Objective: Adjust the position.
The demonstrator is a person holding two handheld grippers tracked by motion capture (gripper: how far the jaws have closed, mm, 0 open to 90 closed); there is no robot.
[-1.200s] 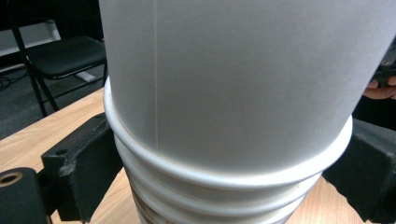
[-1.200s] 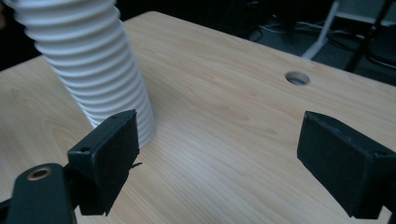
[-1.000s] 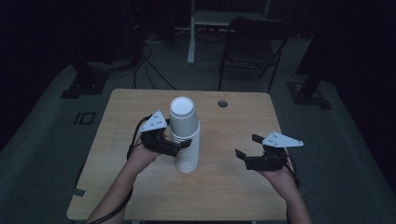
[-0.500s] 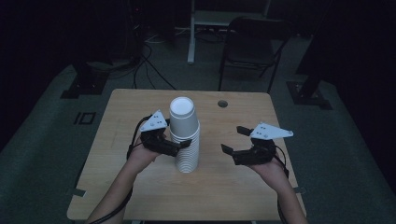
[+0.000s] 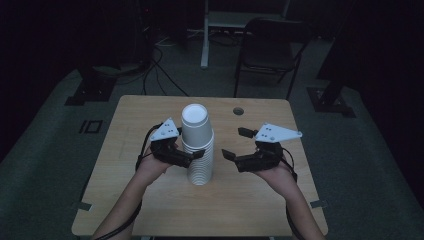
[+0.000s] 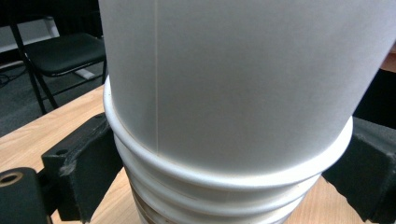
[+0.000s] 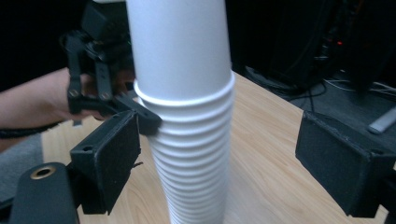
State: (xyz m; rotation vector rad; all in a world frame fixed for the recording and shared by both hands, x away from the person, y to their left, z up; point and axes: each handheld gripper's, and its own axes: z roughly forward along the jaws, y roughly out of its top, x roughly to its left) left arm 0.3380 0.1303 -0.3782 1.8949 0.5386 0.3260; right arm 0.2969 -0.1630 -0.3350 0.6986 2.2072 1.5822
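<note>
A tall stack of white paper cups (image 5: pixel 197 145) stands upside down at the middle of the wooden table (image 5: pixel 250 205). My left gripper (image 5: pixel 196 153) is shut on the stack from the left, just below the rim of the top cup. In the left gripper view the stack (image 6: pixel 224 93) sits between the two black pads (image 6: pixel 84 163), which press on its ribbed rims. My right gripper (image 5: pixel 233 143) is open, a short way to the right of the stack at about the same height. In the right gripper view the stack (image 7: pixel 187 116) stands between its spread jaws, with the left gripper (image 7: pixel 107 79) behind.
A round cable hole (image 5: pixel 238 110) lies in the table near its far edge. A dark folding chair (image 5: pixel 267 45) and a white desk leg (image 5: pixel 205 35) stand on the floor beyond the table. Cables trail across the floor at the back left.
My right gripper has moved left toward the cup stack, still open. The left gripper and the stack have stayed where they were.
</note>
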